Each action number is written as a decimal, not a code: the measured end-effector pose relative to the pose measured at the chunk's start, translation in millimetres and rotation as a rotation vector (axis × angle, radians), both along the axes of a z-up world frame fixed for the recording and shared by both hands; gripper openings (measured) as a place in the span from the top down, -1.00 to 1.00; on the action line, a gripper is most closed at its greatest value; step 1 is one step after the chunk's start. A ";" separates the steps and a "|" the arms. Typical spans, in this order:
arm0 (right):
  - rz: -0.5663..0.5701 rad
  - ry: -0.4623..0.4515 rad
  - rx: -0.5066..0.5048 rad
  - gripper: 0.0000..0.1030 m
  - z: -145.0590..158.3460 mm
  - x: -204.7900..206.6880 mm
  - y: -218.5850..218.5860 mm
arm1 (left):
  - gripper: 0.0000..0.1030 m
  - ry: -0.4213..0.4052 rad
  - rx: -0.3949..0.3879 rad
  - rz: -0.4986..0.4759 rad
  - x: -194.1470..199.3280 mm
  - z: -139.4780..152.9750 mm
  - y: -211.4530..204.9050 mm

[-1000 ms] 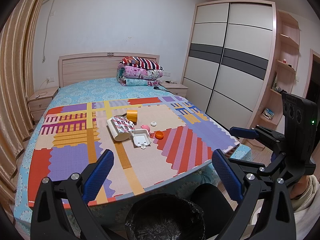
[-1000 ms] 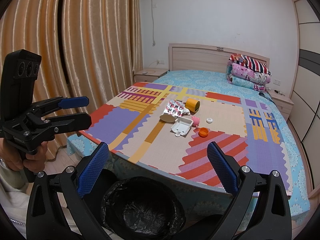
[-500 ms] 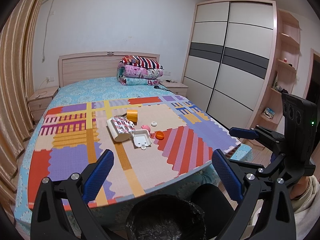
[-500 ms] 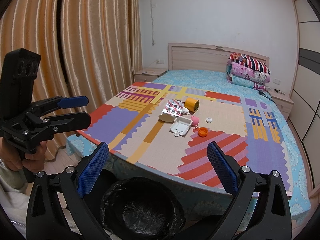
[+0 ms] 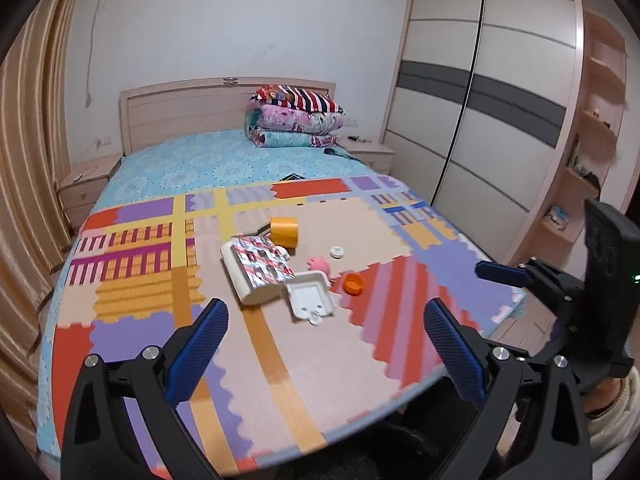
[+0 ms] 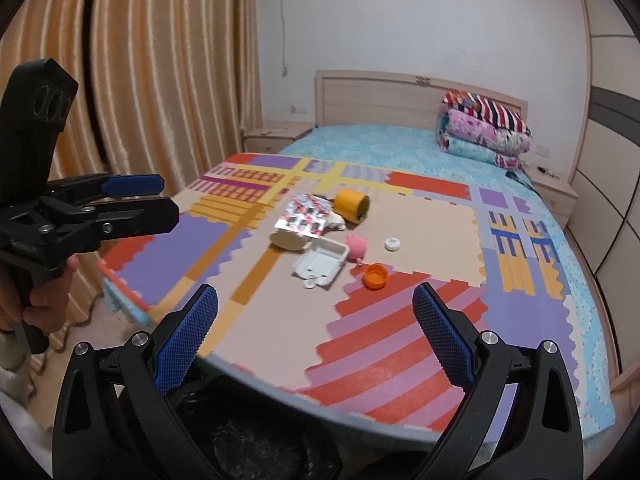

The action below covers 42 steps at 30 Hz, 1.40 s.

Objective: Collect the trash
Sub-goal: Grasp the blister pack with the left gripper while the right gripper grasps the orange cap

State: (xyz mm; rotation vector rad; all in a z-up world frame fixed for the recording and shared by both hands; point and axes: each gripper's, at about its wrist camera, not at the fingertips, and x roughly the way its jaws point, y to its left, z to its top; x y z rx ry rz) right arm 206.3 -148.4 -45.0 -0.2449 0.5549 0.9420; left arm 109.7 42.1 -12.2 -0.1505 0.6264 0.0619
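Observation:
A cluster of trash lies mid-mat on the bed: a white cup under a silver-red blister pack, a white clamshell box, an orange tape roll, a pink toy, an orange cap and a white cap. My left gripper is open and empty, short of the cluster. My right gripper is open and empty, near the mat's front edge. A black-lined bin sits below.
The colourful foam mat covers the bed's near half. Folded blankets lie by the headboard. A wardrobe stands right, curtains left. Each gripper shows in the other's view: the right one, the left one.
Both grippers have moved forward and up toward the bed. The trash cluster looks larger and closer, and the bin has dropped to the bottom edge of both views.

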 end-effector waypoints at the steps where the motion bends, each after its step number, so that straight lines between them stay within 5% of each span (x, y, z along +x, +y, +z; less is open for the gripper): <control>1: -0.007 0.001 -0.007 -0.91 -3.0 6.3 3.8 | -0.84 0.017 0.009 0.010 9.5 -3.2 3.2; 11: -0.065 0.085 -0.044 -0.91 -37.6 67.5 31.5 | -0.84 0.123 0.007 0.040 83.1 -32.3 31.8; 17: -0.092 0.128 -0.071 -0.73 -56.1 95.7 45.2 | -0.76 0.206 0.024 0.073 119.5 -57.8 48.2; 24: -0.108 0.145 -0.111 -0.25 -72.2 115.8 59.3 | -0.67 0.303 0.021 0.108 154.4 -84.1 59.3; 38: -0.114 0.144 -0.203 0.13 -93.7 125.2 80.7 | -0.14 0.375 0.099 0.188 183.9 -105.7 65.8; 42: -0.131 0.128 -0.213 0.42 -98.0 124.8 81.7 | -0.03 0.370 0.112 0.189 181.0 -104.3 67.1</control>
